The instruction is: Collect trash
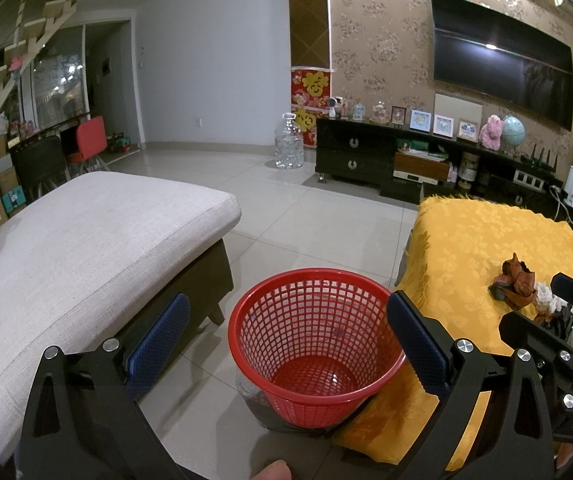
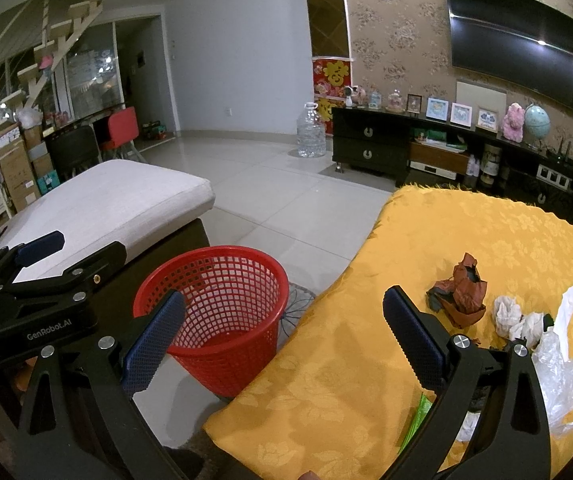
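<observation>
1. Left wrist view looks down at a red basket (image 1: 314, 344) standing on the tiled floor (image 1: 306, 224). It sits between a grey cushion seat (image 1: 86, 248) and a table with a yellow cloth (image 1: 482, 248).
2. The basket has holes all over its sides, and it looks empty inside. Only its red bottom shows.
3. The left gripper (image 1: 286, 344) hangs over the basket. Its two blue fingers (image 1: 158, 344) are spread wide apart, one on each side of the basket, and hold nothing.
4. The right gripper (image 2: 282, 340) is over the near edge of the yellow cloth. Its jaws are spread wide too, with nothing between them.
5. The trash lies on the yellow cloth, not in the basket. A crumpled brown and orange paper (image 2: 462, 296) sits furthest out.
6. Just beside it are crumpled white tissues (image 2: 514, 316), and next to those a clear plastic bag (image 2: 558, 364).
7. A bit of green wrapper (image 2: 418, 416) peeks out near the right gripper's arm.
8. The basket stands just beside the table, touching the hanging cloth.
9. Far back, a big clear water jug (image 1: 288, 142) stands on the floor by a dark cabinet (image 1: 350, 152). I cannot tell if there is water in it.
</observation>
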Demonstrator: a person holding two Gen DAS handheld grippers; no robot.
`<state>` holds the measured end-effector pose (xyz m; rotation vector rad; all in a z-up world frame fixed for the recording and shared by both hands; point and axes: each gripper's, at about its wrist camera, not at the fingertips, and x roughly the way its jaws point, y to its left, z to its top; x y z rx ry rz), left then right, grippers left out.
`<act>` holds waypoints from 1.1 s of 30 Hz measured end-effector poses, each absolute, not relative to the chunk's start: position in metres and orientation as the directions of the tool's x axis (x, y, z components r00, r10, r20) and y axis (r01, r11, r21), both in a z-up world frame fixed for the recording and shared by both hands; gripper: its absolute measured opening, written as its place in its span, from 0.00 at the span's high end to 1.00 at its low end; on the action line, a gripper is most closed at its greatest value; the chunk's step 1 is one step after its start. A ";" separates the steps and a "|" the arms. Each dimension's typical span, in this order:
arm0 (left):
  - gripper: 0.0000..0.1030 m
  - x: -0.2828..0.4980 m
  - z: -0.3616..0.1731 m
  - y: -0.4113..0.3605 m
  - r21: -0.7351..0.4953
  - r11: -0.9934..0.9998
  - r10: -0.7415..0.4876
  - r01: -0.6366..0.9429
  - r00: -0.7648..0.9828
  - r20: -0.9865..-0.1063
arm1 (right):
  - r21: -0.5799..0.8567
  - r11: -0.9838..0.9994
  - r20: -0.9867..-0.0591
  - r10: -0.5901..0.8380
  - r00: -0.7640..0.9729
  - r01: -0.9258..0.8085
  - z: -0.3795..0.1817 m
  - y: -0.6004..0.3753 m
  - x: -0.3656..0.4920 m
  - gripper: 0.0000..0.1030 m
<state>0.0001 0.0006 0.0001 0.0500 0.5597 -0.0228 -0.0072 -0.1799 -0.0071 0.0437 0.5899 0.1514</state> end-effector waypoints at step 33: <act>0.08 -0.002 -0.003 -0.022 0.046 0.994 -0.059 0.099 0.842 -0.537 | 0.079 0.992 -0.495 -0.049 0.868 0.101 0.034 -0.272 -0.032 0.06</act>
